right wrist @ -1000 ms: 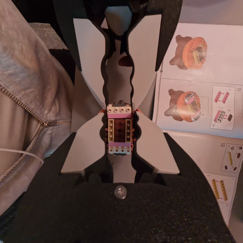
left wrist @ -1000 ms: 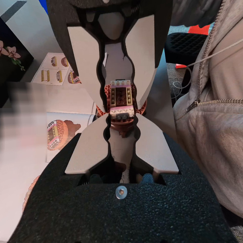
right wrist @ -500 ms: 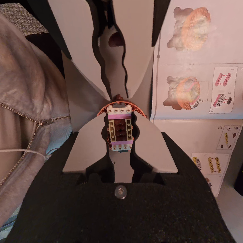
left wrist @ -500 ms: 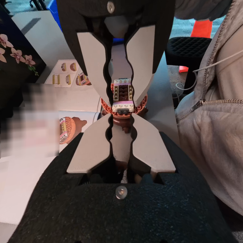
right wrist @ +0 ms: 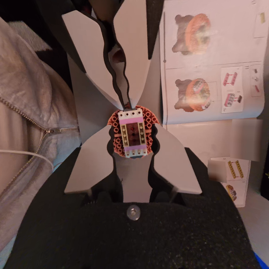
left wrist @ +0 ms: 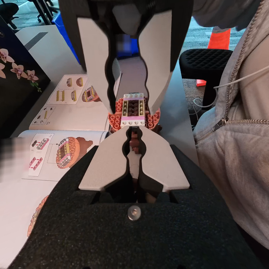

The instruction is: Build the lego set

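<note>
The lego model [left wrist: 133, 109] is a round orange studded dome with a tan, pink and white brick frame on top and a brown base beneath. My left gripper [left wrist: 133, 128] is shut on a small dark piece at the near white end of the model. In the right wrist view the model [right wrist: 132, 135] lies between my right gripper's fingers. The right gripper [right wrist: 133, 125] is open, with its fingers standing at the dome's sides. The left gripper [right wrist: 127, 107] enters there from the top. The right gripper [left wrist: 132, 112] hangs over the model in the left wrist view.
An open instruction booklet [left wrist: 65, 145] lies on the grey table [left wrist: 176, 101] to the left, and it also shows in the right wrist view [right wrist: 211, 72]. A person in a grey zip hoodie [left wrist: 232, 145] is close on the right. A black box with orchid pictures [left wrist: 17, 87] stands at the left.
My right gripper's fingers have spread from the brick frame out to the dome's sides. The left gripper stays shut on the model's end. Both cameras now look at the model more from above.
</note>
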`<action>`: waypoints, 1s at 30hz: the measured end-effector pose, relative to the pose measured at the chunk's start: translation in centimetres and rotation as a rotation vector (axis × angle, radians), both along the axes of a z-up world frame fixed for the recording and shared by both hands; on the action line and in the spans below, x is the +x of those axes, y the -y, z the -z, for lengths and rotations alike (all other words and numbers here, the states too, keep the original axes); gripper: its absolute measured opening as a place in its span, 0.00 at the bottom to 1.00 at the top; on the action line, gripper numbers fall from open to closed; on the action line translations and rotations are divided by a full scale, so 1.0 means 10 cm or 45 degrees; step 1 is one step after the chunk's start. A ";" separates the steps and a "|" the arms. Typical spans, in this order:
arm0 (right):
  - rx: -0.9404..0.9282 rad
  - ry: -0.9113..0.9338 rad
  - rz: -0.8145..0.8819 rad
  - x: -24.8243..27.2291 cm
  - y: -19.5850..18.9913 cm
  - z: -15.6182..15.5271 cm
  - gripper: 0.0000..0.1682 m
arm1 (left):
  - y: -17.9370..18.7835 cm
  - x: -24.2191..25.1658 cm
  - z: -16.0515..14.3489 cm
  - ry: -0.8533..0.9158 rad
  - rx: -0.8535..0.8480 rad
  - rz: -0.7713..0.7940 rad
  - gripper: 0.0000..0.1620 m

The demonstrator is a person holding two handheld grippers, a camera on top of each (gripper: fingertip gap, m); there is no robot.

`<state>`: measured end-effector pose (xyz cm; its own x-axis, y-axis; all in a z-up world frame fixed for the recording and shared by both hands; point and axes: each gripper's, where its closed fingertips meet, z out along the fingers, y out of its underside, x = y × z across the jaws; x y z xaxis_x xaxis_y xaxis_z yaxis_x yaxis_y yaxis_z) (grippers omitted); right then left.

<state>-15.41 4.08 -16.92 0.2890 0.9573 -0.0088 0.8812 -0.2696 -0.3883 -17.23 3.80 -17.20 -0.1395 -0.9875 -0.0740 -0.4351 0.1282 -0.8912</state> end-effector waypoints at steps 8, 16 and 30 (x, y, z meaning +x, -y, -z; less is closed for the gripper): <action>0.232 -0.410 0.056 0.27 0.03 -0.09 0.23 | -0.11 -0.04 -0.07 -0.016 0.026 -0.027 0.06; 0.339 -0.536 -0.024 0.12 0.01 -0.13 0.09 | -0.07 0.08 -0.05 -0.072 -0.001 -0.011 0.02; 0.157 -0.492 0.011 0.06 0.03 0.06 0.07 | 0.05 0.19 0.02 -0.166 -0.135 0.033 0.00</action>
<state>-14.81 3.74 -17.50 0.2952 0.9554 -0.0040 0.6619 -0.2075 -0.7203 -15.35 3.32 -17.39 -0.1668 -0.9847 0.0511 -0.5456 0.0490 -0.8366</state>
